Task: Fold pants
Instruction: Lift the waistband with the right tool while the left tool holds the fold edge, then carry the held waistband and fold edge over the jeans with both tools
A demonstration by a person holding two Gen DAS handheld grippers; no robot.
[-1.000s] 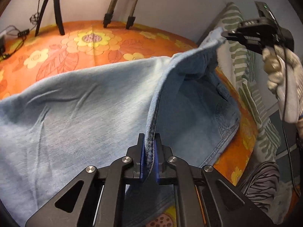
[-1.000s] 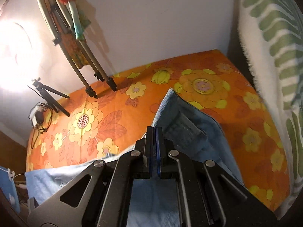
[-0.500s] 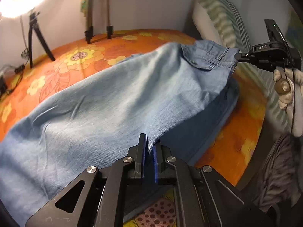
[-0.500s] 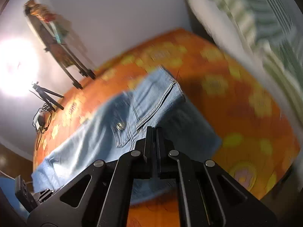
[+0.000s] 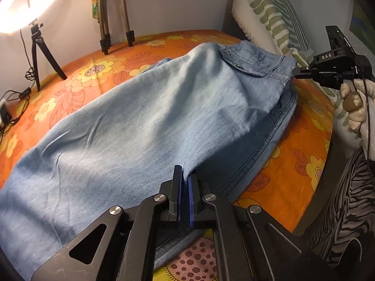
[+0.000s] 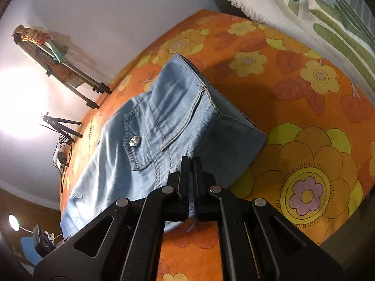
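Note:
Light blue denim pants lie folded lengthwise on the orange flowered bedspread, one half laid over the other. My left gripper is at the near edge of the pants with its jaws slightly apart, fabric edge between them. My right gripper is shut on the waistband corner of the pants; it also shows in the left wrist view at the far right, pinching the waistband just above the bed.
A green-striped pillow leans at the head of the bed. Tripod legs and a small tripod with cables stand on the far side. A zebra-patterned cloth is at the bed's right edge.
Both grippers swung the lifted half of the pants over and down; it now lies flat on the other half. My left jaws have loosened on the fabric edge.

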